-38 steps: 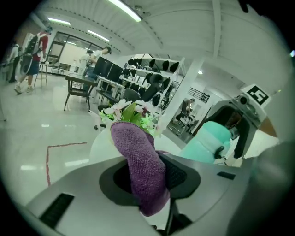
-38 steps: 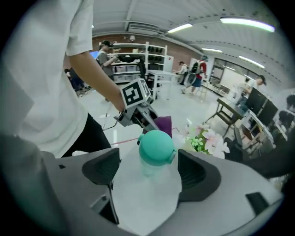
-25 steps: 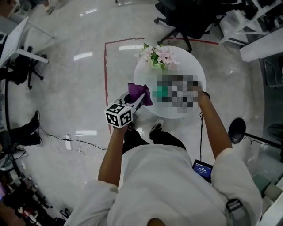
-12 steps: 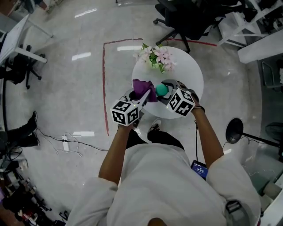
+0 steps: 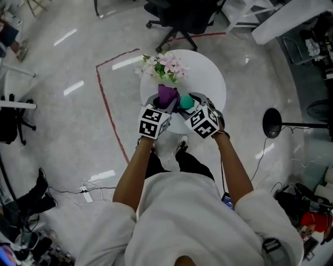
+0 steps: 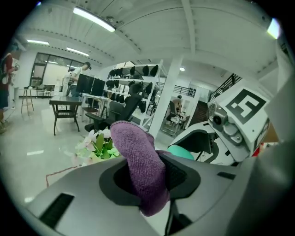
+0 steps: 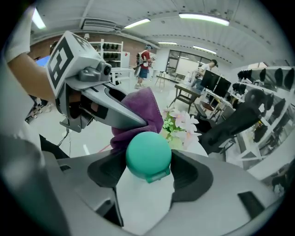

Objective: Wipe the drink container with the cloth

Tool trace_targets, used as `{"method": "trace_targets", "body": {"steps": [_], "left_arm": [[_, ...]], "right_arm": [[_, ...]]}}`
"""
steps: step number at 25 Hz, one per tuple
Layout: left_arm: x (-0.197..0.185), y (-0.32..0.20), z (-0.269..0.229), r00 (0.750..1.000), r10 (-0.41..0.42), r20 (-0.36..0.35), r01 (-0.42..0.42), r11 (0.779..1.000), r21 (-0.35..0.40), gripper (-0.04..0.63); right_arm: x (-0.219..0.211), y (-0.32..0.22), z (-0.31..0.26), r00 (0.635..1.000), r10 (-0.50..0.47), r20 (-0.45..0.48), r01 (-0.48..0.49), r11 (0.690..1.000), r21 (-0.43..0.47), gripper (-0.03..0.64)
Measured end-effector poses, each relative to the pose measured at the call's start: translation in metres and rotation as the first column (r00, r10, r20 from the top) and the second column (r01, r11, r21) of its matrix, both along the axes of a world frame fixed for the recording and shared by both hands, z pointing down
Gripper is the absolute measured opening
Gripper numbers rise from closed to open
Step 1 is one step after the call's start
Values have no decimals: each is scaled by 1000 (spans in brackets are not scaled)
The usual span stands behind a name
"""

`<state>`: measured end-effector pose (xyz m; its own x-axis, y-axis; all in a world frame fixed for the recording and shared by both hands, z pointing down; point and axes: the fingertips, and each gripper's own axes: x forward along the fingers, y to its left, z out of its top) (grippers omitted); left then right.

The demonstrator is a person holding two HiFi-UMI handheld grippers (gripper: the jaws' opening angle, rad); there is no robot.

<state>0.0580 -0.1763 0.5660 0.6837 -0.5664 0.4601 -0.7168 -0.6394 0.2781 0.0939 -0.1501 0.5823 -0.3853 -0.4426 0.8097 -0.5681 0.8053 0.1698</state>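
Note:
The drink container (image 7: 145, 203) is a white bottle with a round teal cap (image 5: 186, 102). My right gripper (image 7: 146, 184) is shut on its white body and holds it up over the near rim of the round white table (image 5: 208, 78). My left gripper (image 5: 167, 104) is shut on a purple cloth (image 6: 138, 170). The cloth (image 7: 140, 108) hangs right behind the cap (image 6: 182, 152) and seems to touch its far side. In the head view the two grippers stand side by side, the right gripper (image 5: 191, 101) just right of the cloth (image 5: 167, 95).
A pot of pink and white flowers (image 5: 162, 66) stands at the table's far left. A black office chair (image 5: 179, 15) is beyond the table. A red tape line (image 5: 106, 104) runs on the floor at left, and a black round stand base (image 5: 273, 123) sits at right.
The left gripper has carried the cloth to the right, up to the container's cap. The two grippers have drawn close together in front of the table.

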Motion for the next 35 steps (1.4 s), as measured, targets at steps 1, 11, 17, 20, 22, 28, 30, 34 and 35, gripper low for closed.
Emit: {"method": "trace_targets", "body": {"steps": [1, 11, 17, 20, 22, 28, 30, 34, 35], "left_arm": [[2, -3, 2, 1000, 15, -10, -15, 1000, -4, 129], [15, -11, 66, 986, 159, -56, -165, 980, -110, 127], [21, -13, 115, 973, 226, -49, -231, 960, -156, 127], [23, -14, 139, 975, 218, -40, -222, 954, -201, 127], [23, -15, 154, 977, 210, -23, -210, 950, -233, 126], [29, -17, 185, 963, 255, 93, -217, 929, -298, 126], [30, -16, 188, 954, 275, 116, -229, 925, -304, 127], [23, -14, 179, 948, 274, 160, -223, 934, -280, 127], [19, -14, 174, 954, 255, 160, -207, 941, -267, 127]], "right_arm": [[2, -1, 0, 999, 35, -4, -35, 999, 2, 308], [4, -5, 5, 971, 238, -35, -237, 971, 16, 313], [6, -6, 6, 955, 295, -22, -295, 955, 34, 318], [6, -5, 7, 952, 306, -17, -305, 952, 38, 319], [5, -5, 8, 953, 303, -15, -302, 952, 39, 324], [8, -5, 13, 950, 312, -14, -311, 949, 45, 330], [9, -4, 14, 952, 305, -23, -304, 952, 41, 333], [13, 1, 8, 962, 274, 11, -274, 962, 7, 359], [14, 2, 3, 963, 266, 34, -267, 964, 9, 367]]}}
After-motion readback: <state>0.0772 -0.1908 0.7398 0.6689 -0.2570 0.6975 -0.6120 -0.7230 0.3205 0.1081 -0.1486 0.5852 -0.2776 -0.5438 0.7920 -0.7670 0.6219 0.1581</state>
